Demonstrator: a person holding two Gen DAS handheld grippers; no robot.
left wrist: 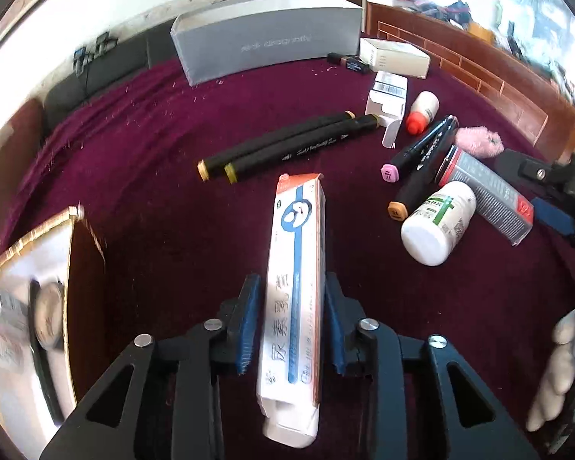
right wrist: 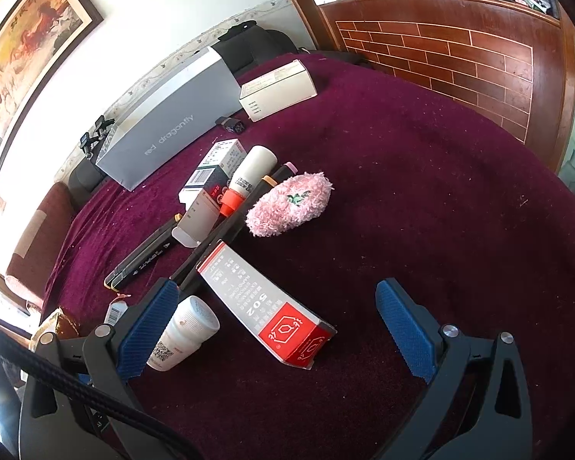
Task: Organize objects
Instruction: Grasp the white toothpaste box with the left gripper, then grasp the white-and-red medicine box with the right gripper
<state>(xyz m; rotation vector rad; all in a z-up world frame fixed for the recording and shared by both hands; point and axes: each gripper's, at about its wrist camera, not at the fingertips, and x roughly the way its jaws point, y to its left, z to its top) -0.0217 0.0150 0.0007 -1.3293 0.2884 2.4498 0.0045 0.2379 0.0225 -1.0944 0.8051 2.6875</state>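
My left gripper (left wrist: 292,280) is shut on a long white-and-blue ointment box (left wrist: 297,253), its blue pads pressing both long sides; the box points away over the dark red cloth (left wrist: 153,145). My right gripper (right wrist: 278,287) stands wide open above a grey-and-red "502" box (right wrist: 268,306), and a white pill bottle (right wrist: 184,329) lies against its left finger. In the left wrist view the pill bottle (left wrist: 437,222) and the 502 box (left wrist: 487,195) lie at the right, with the right gripper (left wrist: 556,207) beside them.
Two black markers (left wrist: 287,145) lie ahead, two more (left wrist: 421,161) by the pill bottle. A glue bottle (right wrist: 245,180), a pink fluffy pouch (right wrist: 287,203), small white boxes (right wrist: 276,88) and a grey shoebox (left wrist: 264,38) stand further back. A shiny gold-rimmed tin (left wrist: 30,306) sits at the left.
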